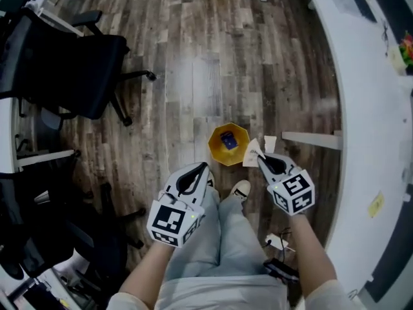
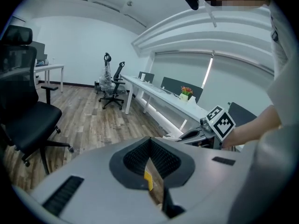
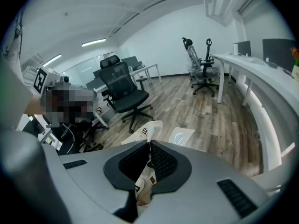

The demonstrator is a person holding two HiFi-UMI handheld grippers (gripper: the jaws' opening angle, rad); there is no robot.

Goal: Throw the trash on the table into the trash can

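Note:
The yellow trash can (image 1: 228, 144) stands on the wood floor in front of the person's feet, with a blue item lying inside it. My right gripper (image 1: 261, 159) hovers at the can's right rim, shut on a crumpled white paper wrapper (image 1: 253, 152). In the right gripper view the printed wrapper (image 3: 145, 133) sticks out past the closed tips of that gripper (image 3: 149, 144). My left gripper (image 1: 205, 168) hangs just left of and nearer than the can, shut with nothing in it. In the left gripper view a strip of the yellow can (image 2: 148, 180) shows below the closed tips of the left gripper (image 2: 150, 140).
A long curved white desk (image 1: 368, 108) runs down the right side, with a yellow note (image 1: 375, 205) on it. A small white piece (image 1: 270, 143) lies on the floor right of the can. A black office chair (image 1: 71, 70) stands at the left, more dark chairs at lower left.

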